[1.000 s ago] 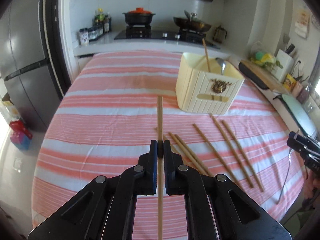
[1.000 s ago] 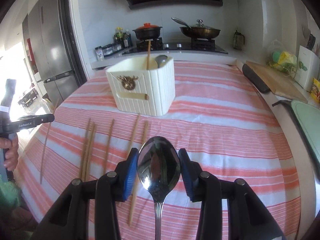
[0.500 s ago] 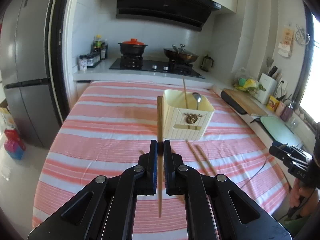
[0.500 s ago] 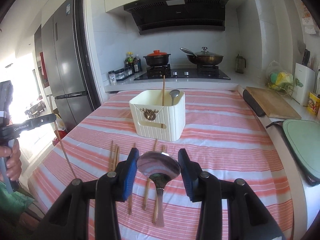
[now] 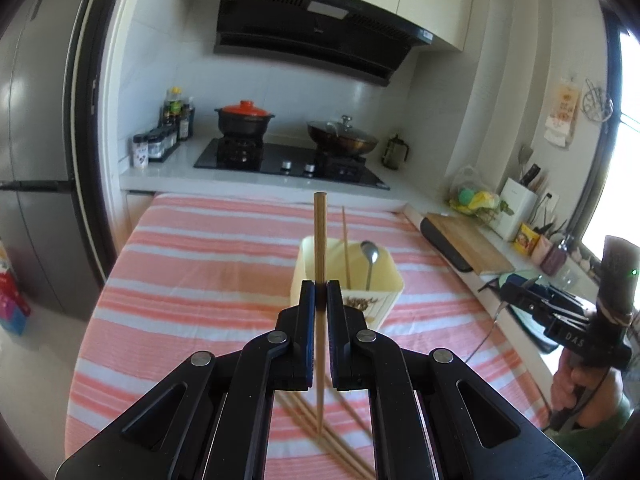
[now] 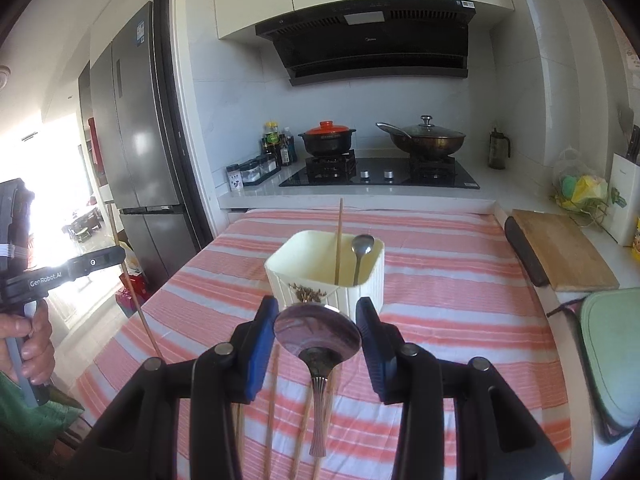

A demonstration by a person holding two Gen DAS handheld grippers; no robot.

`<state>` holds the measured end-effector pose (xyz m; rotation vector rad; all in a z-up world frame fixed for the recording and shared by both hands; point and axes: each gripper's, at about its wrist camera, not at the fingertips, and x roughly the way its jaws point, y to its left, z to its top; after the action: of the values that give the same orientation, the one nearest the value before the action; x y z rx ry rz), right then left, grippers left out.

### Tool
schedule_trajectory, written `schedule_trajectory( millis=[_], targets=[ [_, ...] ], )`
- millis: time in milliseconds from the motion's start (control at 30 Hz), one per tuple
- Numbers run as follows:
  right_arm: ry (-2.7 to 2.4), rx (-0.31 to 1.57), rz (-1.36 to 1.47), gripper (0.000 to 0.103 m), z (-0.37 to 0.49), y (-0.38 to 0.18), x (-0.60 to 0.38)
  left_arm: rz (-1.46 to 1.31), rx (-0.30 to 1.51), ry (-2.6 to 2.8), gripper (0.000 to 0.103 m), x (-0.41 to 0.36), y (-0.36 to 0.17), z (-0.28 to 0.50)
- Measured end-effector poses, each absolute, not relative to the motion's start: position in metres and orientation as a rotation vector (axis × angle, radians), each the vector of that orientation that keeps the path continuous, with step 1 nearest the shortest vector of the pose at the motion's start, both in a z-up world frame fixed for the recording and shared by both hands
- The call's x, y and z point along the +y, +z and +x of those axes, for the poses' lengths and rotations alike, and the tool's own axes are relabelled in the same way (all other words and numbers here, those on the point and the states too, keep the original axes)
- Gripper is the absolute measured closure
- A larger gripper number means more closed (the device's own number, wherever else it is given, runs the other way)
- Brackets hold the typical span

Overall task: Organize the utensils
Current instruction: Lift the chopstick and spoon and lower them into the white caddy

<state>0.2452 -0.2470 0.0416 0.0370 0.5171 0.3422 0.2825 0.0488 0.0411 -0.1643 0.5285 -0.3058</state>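
Left wrist view. Your left gripper [image 5: 320, 292] is clamped narrow on 1 wooden chopstick [image 5: 320, 240], held upright, its upper end at 12 o'clock above the jaws and its lower end hanging over the striped tablecloth [image 5: 200, 264]. The cream utensil holder [image 5: 380, 284] stands just past the jaws toward 1 o'clock; it contains 1 upright chopstick [image 5: 345, 248] and 1 small spoon [image 5: 370, 258]. Loose chopsticks [image 5: 344, 452] lie on the cloth at 6 o'clock, partly hidden by the gripper. Your right gripper [image 5: 516, 290] appears at 3 o'clock.

Right wrist view. Your right gripper [image 6: 317, 330] is spread fairly wide around the bowl of 1 large metal spoon [image 6: 318, 336], both blue pads touching its edges, handle pointing to 6 o'clock. The utensil holder [image 6: 320, 264] stands at 12 o'clock, directly beyond the spoon. Several chopsticks [image 6: 272, 412] lie on the tablecloth [image 6: 460, 320] beneath the jaws. Your left gripper [image 6: 100, 258] shows at 9 o'clock, carrying its chopstick [image 6: 138, 304].
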Motion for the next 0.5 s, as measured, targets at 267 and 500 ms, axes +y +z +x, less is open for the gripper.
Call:
schedule_trajectory(
  millis=[267,500],
  targets=[
    [0.332,0.426,0.025,0.062,0.323,0.099,-0.233,-0.181,0.424,-0.315,0.099,0.027,0.095,0.362],
    [0.308,0.374,0.017,0.062,0.380,0.094,-0.225,-0.166,0.422,-0.285,0.099,-0.001,0.073,0.421]
  ],
)
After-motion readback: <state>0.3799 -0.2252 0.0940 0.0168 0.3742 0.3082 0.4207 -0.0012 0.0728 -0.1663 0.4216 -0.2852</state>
